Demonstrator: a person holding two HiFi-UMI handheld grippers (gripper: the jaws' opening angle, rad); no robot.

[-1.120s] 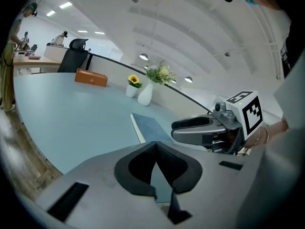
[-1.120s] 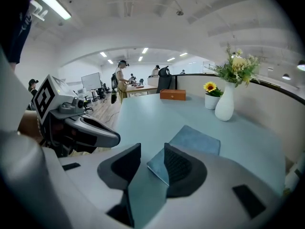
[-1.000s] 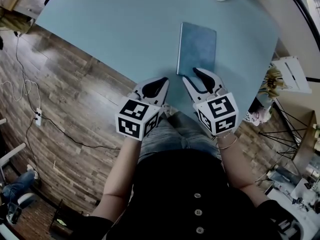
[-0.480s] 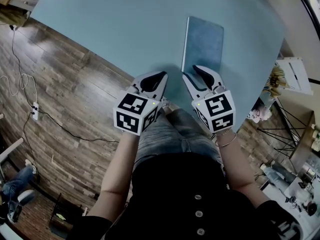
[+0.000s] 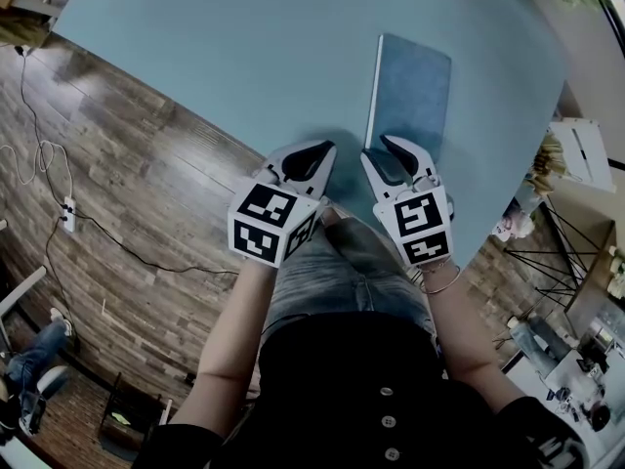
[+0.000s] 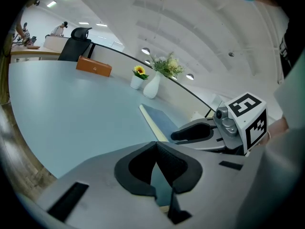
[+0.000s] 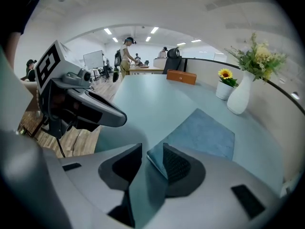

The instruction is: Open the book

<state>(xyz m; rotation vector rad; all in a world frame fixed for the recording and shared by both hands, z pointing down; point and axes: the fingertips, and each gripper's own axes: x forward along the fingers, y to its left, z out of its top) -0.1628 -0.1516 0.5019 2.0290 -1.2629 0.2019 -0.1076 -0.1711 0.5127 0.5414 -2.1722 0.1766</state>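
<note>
Closed book (image 5: 410, 91) lies flat near the table (image 5: 225, 57) edge, right gripper (image 5: 395, 156) parted around its near corner, left gripper (image 5: 317, 154) pinched empty: looks thin, light and stiff-covered, best lifted there.

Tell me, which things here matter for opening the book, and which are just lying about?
For the job: book, right gripper, left gripper.
Just lying about: white vase, sunflower pot, brown box.
</note>
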